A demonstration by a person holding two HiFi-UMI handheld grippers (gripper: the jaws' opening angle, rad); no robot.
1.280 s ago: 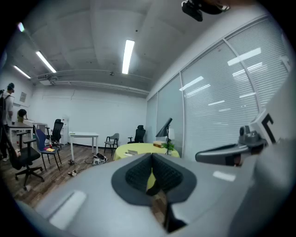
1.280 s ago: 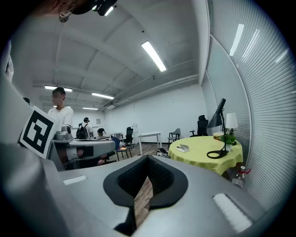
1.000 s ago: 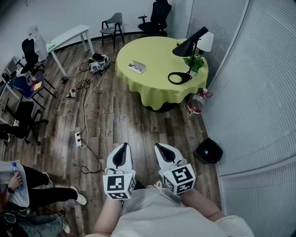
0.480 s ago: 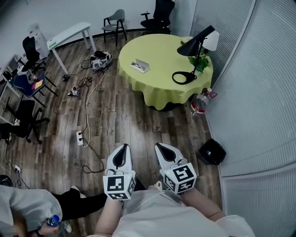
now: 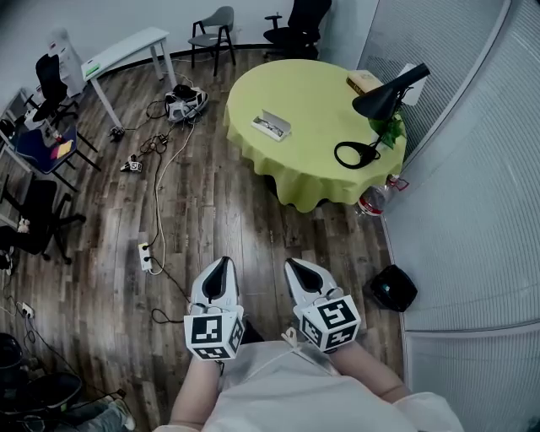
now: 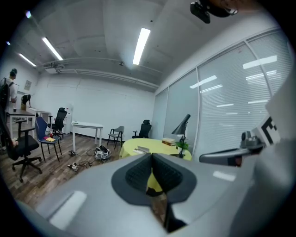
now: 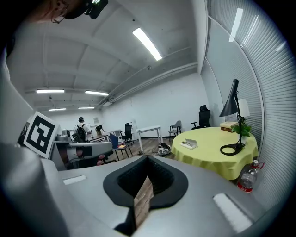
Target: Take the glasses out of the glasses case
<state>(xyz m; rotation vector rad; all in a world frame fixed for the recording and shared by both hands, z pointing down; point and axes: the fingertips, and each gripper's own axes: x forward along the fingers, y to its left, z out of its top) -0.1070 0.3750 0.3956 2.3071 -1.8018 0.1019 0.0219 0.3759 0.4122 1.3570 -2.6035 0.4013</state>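
The glasses case [image 5: 272,125] lies open on the round surface with the yellow-green cloth [image 5: 308,164], on its left part; what is inside it is too small to make out. A black lamp [image 5: 385,99] and a book [image 5: 364,82] stand on the surface's far right side, and a water bottle [image 5: 374,200] sits on the floor by its edge. Well apart from it, over the wooden floor [image 5: 211,211], the left gripper [image 5: 220,274] and right gripper [image 5: 304,272] hang side by side near the person's body, each with its jaws drawn to a thin slit and nothing between them.

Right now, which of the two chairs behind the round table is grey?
The grey chair is the one nearer the white desk, on thin legs; the other is a black office chair.
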